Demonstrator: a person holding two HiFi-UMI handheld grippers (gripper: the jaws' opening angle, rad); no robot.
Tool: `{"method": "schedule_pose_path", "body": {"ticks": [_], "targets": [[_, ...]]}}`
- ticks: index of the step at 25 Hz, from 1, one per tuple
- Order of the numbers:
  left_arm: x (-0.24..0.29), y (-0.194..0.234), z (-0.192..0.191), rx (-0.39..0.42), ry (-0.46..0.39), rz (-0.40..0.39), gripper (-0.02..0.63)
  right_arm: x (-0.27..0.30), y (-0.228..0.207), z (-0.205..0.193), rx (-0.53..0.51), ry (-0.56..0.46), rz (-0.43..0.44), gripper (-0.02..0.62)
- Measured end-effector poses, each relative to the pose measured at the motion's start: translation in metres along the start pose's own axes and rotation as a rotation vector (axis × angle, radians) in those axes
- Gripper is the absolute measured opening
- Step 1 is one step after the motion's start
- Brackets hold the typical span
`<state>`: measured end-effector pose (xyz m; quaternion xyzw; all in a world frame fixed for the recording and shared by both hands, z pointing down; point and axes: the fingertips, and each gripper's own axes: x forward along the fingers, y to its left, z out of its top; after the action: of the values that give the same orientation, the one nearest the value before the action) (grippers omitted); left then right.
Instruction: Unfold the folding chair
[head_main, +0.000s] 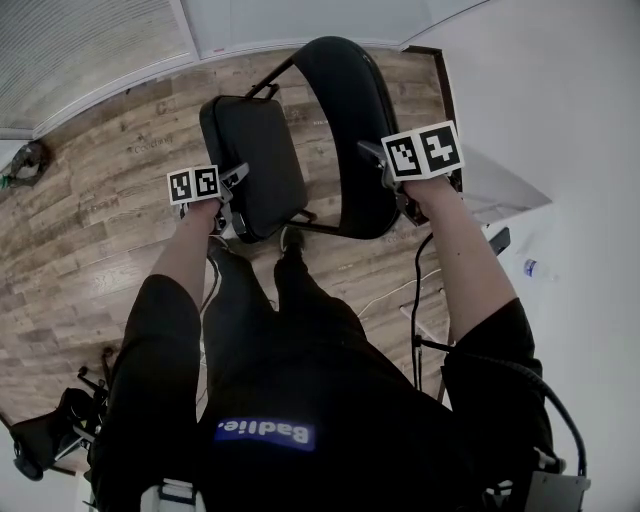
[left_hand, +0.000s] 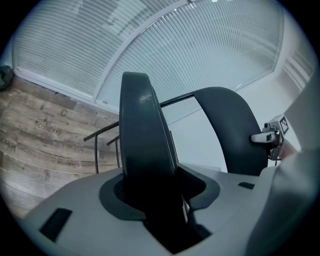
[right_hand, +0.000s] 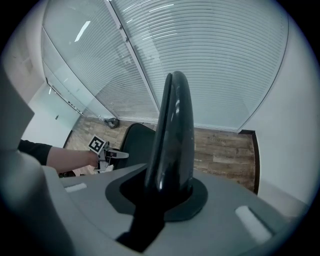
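The black folding chair stands on the wooden floor in front of me, partly opened. Its padded seat tilts at the left and the curved backrest rises at the right. My left gripper is shut on the near edge of the seat, which fills the jaws edge-on in the left gripper view. My right gripper is shut on the side edge of the backrest. Each gripper view shows the other one: the right gripper on the backrest, the left gripper at the seat.
A white wall runs close along the right, with cables and a small bottle at its foot. Windows with blinds lie beyond the chair. A dark tripod stands at lower left. My legs are just behind the chair.
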<state>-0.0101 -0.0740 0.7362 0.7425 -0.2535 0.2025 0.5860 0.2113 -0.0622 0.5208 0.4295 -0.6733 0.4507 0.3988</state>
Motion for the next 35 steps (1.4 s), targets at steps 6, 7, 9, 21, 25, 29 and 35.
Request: {"method": "schedule_pose_path", "body": {"ticks": [6,7,9,21,25,29,35], "targets": [[-0.004,0.022,-0.004,-0.017,-0.001,-0.001,0.190,0.007,-0.012,-0.004,0.011,-0.006,0.036,0.060],[-0.005,0.026,-0.004,-0.019,-0.001,0.000,0.193,0.009,-0.014,-0.005,0.014,-0.007,0.042,0.060],[-0.005,0.034,-0.005,-0.024,-0.001,0.004,0.195,0.012,-0.018,-0.006,0.018,-0.009,0.055,0.060],[-0.011,0.076,-0.010,-0.043,-0.023,0.009,0.209,0.029,-0.034,-0.010,0.033,-0.021,0.109,0.058],[-0.009,0.090,-0.012,-0.042,-0.039,0.006,0.213,0.037,-0.044,-0.014,0.041,-0.022,0.132,0.058],[-0.010,0.104,-0.014,-0.047,-0.055,0.002,0.218,0.044,-0.051,-0.018,0.049,-0.027,0.154,0.058],[-0.009,0.119,-0.017,-0.056,-0.075,-0.018,0.223,0.053,-0.070,-0.025,0.066,-0.031,0.202,0.058]]}}
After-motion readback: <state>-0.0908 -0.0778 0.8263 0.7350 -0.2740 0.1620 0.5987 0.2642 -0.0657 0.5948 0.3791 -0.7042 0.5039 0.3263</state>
